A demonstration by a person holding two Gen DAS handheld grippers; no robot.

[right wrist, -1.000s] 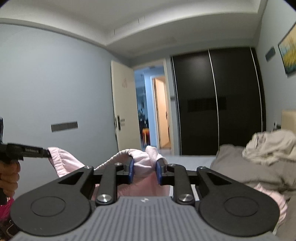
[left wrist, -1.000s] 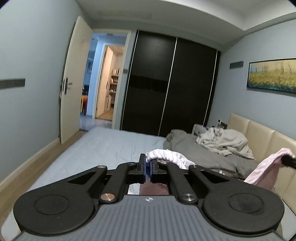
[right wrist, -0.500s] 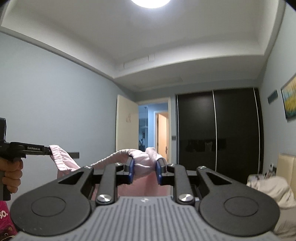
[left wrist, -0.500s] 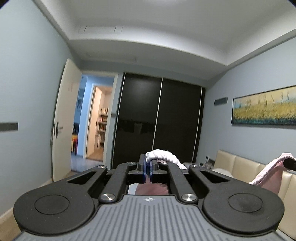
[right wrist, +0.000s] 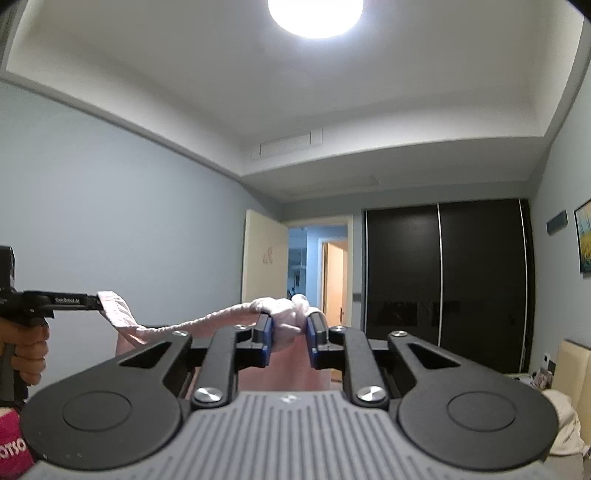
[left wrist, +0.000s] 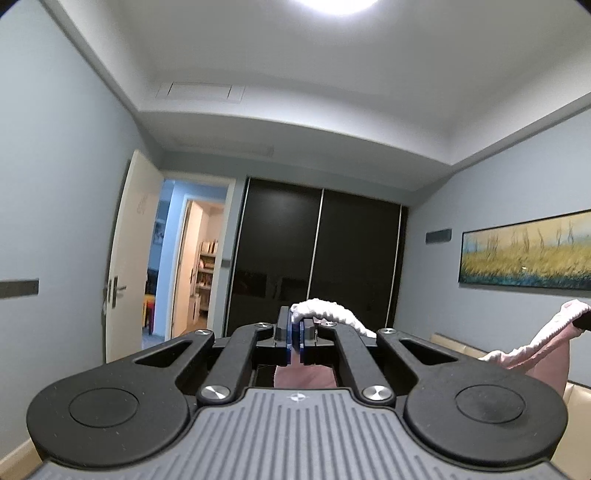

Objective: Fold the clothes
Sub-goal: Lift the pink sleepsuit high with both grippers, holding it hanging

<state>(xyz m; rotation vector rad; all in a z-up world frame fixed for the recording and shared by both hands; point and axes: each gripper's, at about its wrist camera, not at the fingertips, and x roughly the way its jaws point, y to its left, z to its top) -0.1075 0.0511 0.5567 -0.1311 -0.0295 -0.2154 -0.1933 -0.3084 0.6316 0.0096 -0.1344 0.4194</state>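
I've lifted both tongs high: my left gripper (left wrist: 295, 330) pinches the pink garment (right wrist: 284, 314), my right gripper (right wrist: 290, 328) has just tightened on it. It hangs stretched between them, clear of the bed, ready to lay flat.

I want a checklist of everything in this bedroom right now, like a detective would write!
Surface: bed mostly out of view; only a beige padded headboard shows.
Job's things: pale pink soft garment, stretched in the air between both grippers.
Clutter: rumpled cream bedding at the right wrist view's lower right.
Grippers: left gripper shut on the garment's edge; right gripper shut on a bunched fold, jaws having just closed further.
Cables: nothing seen.
Surroundings: black sliding wardrobe, open cream door, round ceiling light, framed meadow painting.
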